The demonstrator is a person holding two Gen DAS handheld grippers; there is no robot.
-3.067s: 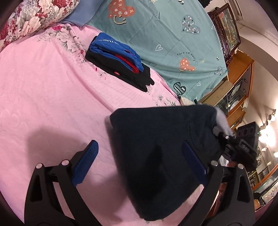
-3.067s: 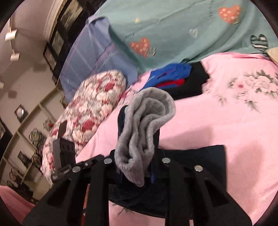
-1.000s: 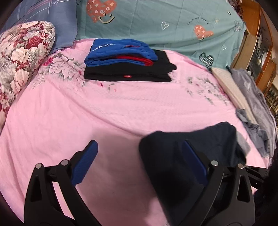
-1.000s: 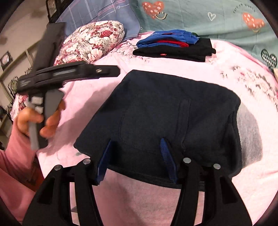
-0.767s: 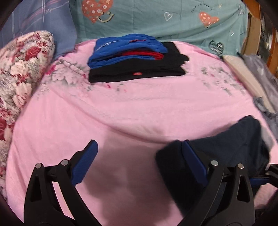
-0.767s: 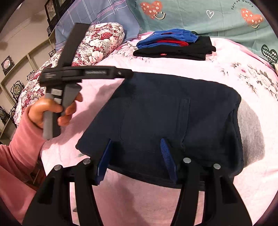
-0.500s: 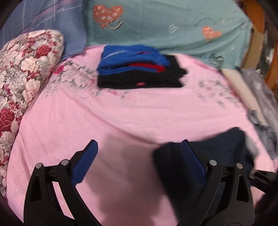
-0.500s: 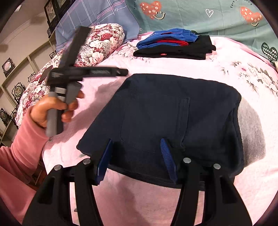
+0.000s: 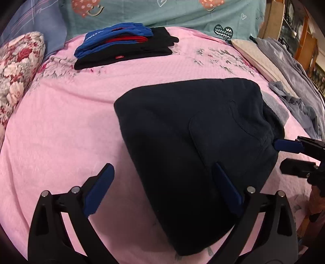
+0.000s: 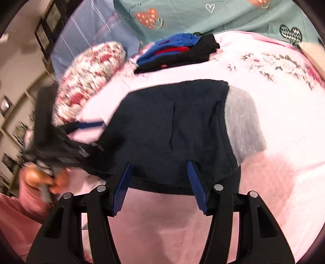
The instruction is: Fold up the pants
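We see dark navy folded pants (image 9: 195, 138) on pink bedspread (image 9: 61, 126), grey lining (image 10: 242, 123) poking out at one end. Left gripper (image 9: 162, 182) fingers wide apart, nothing clamped; right-hand pad (image 9: 226, 187) over pants, left-hand pad over bare bedspread. Right gripper (image 10: 160, 182) fingers apart, near pants edge between them; contact unclear. Beyond fingertips: stack of folded clothes (image 9: 124, 43), blue piece with white lettering, unreadable; small red tag on black piece. Teal sheet (image 9: 182, 12) prints too small to read.

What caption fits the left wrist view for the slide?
Left gripper, jaws open, over folded dark pants on pink bedspread; folded clothes stack behind.
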